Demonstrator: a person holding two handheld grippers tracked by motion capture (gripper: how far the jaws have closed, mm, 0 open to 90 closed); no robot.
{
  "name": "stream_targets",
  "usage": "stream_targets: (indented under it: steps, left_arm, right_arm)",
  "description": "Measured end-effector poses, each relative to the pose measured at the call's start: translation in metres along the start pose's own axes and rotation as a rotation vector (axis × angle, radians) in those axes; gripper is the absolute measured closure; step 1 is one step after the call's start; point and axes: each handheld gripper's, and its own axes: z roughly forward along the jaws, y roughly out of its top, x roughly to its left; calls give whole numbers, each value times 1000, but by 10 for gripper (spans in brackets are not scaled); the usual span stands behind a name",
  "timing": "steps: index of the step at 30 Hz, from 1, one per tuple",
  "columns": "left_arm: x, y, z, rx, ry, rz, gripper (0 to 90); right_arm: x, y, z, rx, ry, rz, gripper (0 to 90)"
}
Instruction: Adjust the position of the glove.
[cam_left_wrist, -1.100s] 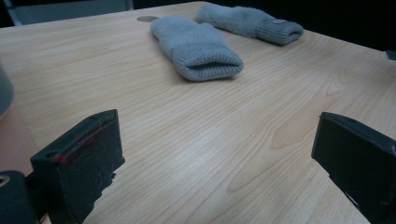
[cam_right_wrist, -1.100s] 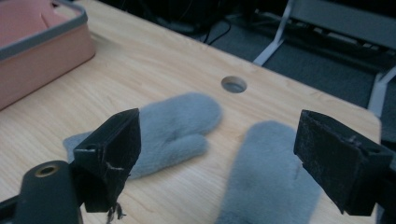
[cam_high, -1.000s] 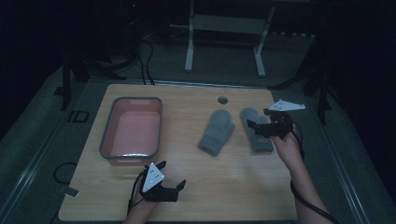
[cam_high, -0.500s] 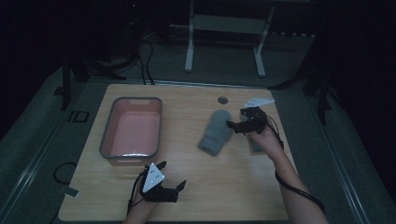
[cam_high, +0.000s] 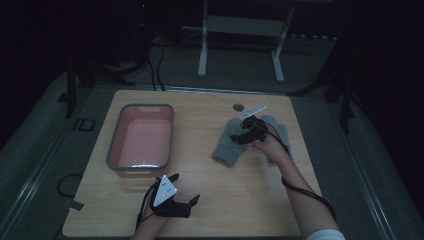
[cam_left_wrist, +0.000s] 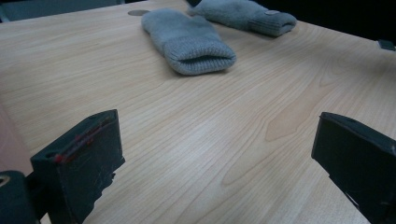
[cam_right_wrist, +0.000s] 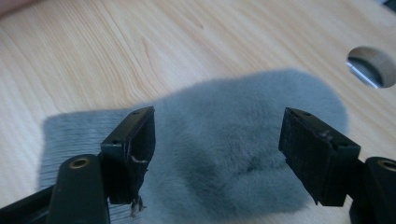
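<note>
Two grey knitted mittens lie on the wooden table. The left mitten (cam_high: 227, 147) (cam_left_wrist: 189, 42) (cam_right_wrist: 233, 154) lies with its cuff toward the front. The right mitten (cam_high: 281, 131) (cam_left_wrist: 247, 16) sits partly behind a hand. My right gripper (cam_high: 240, 137) (cam_right_wrist: 217, 154) hovers open just over the fuzzy end of the left mitten, its jaws to either side and nothing pinched. Near the front edge my left gripper (cam_high: 185, 190) (cam_left_wrist: 219, 158) rests wide open with only bare wood between its jaws.
A pink tray (cam_high: 142, 142) with a grey rim stands at the table's left and holds nothing. A round cable hole (cam_high: 238, 107) (cam_right_wrist: 371, 65) lies just beyond the mittens. A white stand and cables sit on the floor past the far edge.
My right gripper has swung left, from over the right mitten to over the left one. The left gripper has stayed put.
</note>
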Motion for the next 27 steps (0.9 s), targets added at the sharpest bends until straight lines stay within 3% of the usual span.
stream_targets:
  steps: [9, 11, 15, 20, 27]
  left_arm:
    - [1, 0, -1, -2, -6, -6, 22]
    - [1, 0, -1, -1, -4, -16, 22]
    - [1, 0, -1, 0, -4, -18, 22]
    - [1, -1, 1, 10, -6, -11, 22]
    - [1, -1, 2, 15, -8, -7, 22]
  right_arm:
    - [-8, -8, 29, 81, -9, 21, 287]
    - [-8, -11, 34, 93, 9, 22, 299]
    - [-12, -12, 38, 109, 41, 31, 419]
    - [-9, -10, 38, 128, 62, 2, 660]
    - [-3, -5, 35, 132, 49, -18, 789]
